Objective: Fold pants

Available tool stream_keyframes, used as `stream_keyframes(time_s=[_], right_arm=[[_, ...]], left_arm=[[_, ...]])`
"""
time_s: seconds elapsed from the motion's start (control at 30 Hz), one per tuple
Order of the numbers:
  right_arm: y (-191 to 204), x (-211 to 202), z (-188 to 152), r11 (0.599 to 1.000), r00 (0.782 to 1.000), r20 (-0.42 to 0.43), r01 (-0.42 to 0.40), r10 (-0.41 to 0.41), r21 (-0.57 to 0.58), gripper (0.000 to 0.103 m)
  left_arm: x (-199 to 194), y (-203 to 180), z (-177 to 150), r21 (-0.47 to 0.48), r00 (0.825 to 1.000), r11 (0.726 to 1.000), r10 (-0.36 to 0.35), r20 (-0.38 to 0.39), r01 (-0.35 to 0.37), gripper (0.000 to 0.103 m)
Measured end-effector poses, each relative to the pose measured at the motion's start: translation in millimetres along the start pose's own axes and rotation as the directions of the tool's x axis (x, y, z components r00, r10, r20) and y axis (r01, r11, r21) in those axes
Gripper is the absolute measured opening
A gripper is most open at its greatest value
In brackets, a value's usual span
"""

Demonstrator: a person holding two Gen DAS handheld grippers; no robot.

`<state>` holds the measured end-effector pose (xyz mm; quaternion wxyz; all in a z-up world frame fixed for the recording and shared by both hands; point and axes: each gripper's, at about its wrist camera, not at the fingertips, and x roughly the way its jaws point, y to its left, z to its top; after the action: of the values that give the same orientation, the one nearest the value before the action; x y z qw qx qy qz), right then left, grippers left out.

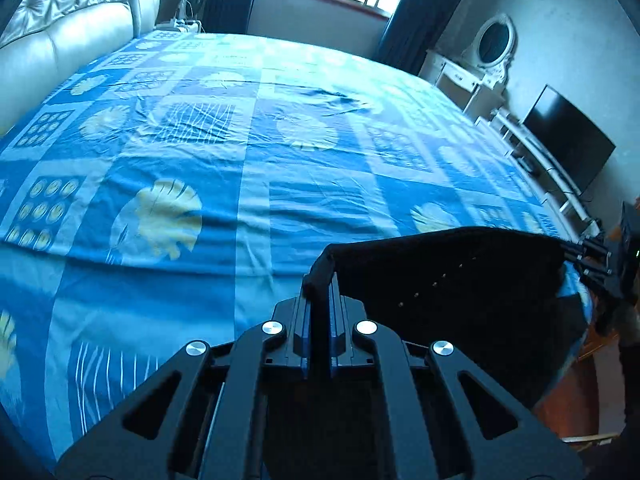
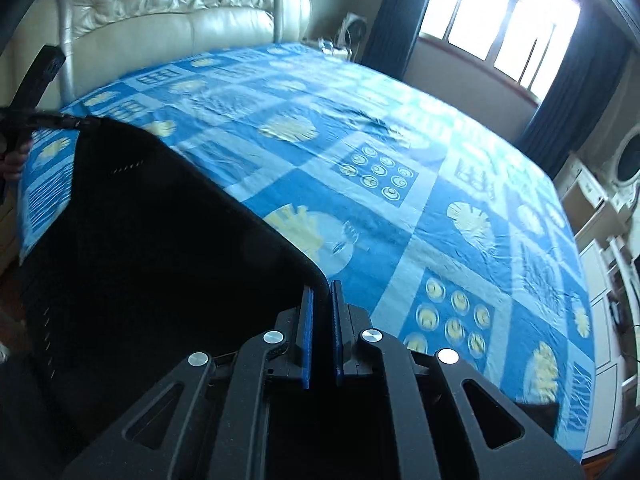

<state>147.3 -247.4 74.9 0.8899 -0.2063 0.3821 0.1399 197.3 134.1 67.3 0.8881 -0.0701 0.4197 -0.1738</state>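
The black pants [image 1: 460,272] hang stretched between my two grippers, lifted above the near edge of the bed. My left gripper [image 1: 320,284] is shut on one top corner of the pants. My right gripper [image 2: 322,292] is shut on the other top corner, and the pants [image 2: 160,240] spread away to its left. The right gripper also shows at the far right of the left wrist view [image 1: 592,256]. The left gripper shows at the far left of the right wrist view [image 2: 60,120]. The lower part of the pants hangs out of sight.
A bed with a blue patterned sheet [image 1: 260,152] fills both views. A cream tufted headboard [image 2: 168,12] stands at one end. A dresser with an oval mirror [image 1: 494,42] and a TV [image 1: 568,140] line the far side. A window [image 2: 500,20] lies beyond.
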Motion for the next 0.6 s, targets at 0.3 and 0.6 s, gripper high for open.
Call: stream_keyframes(time_s=[0.3, 0.6], right_arm=[[81, -36, -105, 0.999, 0.998, -0.057, 0.007, -0.009, -0.046, 0.008], [115, -9, -156, 0.999, 0.986, -0.168, -0.007, 0.001, -0.032, 0.008]], left_arm=[[-57, -9, -115, -0.062, 0.999, 0.998, -0.026, -0.045, 0.023, 0.006], [-31, -1, -185, -0.122, 0.986, 0.993, -0.016, -0.168, -0.005, 0.007]])
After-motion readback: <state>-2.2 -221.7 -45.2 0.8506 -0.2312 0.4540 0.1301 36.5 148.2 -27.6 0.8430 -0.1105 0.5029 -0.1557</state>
